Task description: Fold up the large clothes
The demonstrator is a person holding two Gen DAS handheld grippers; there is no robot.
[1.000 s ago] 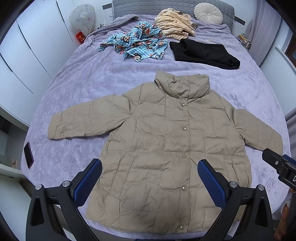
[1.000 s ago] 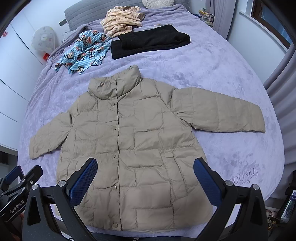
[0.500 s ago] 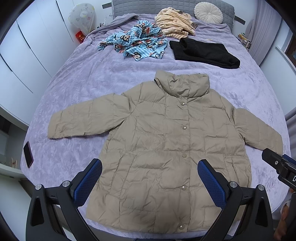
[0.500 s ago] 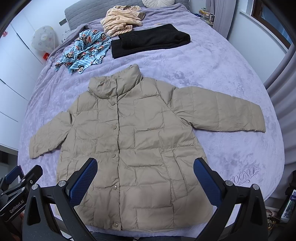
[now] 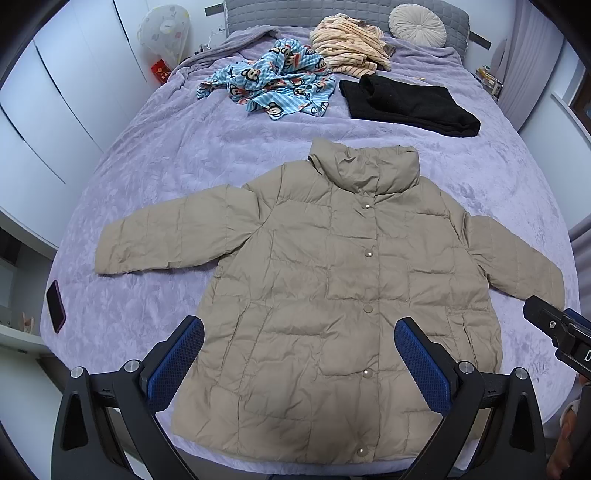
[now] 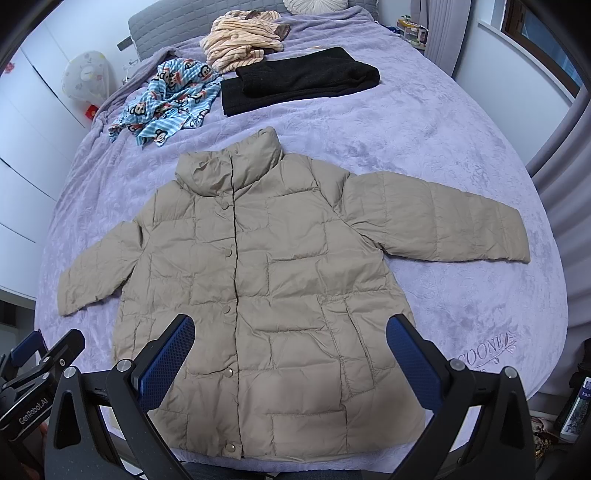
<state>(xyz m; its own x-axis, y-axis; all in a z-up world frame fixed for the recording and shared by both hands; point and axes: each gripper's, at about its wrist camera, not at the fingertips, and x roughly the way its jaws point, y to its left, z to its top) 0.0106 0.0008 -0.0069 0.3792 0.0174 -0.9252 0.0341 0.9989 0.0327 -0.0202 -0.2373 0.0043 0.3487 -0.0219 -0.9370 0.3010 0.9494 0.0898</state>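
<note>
Below my claws the bed (image 5: 155, 155), under its lilac plush cover, carries everything I can see. Largest on it is the beige puffer jacket (image 5: 332, 295), spread flat and snapped shut near the foot edge, collar pointing to the headboard, both sleeves stretched out sideways. Further up lie a black folded garment (image 5: 410, 105), a blue cartoon-print piece (image 5: 273, 85) in a crumpled heap and a striped peach one (image 5: 347, 48) bunched just beside it, with a round cushion (image 5: 417, 20) at the headboard. A dark phone (image 5: 55, 306) sits at the cover's left edge. My left claw (image 5: 299, 365) hangs spread wide above the jacket's hem, gripping nothing; my right claw (image 6: 290, 365) is equally wide over the same hem, empty too.
</note>
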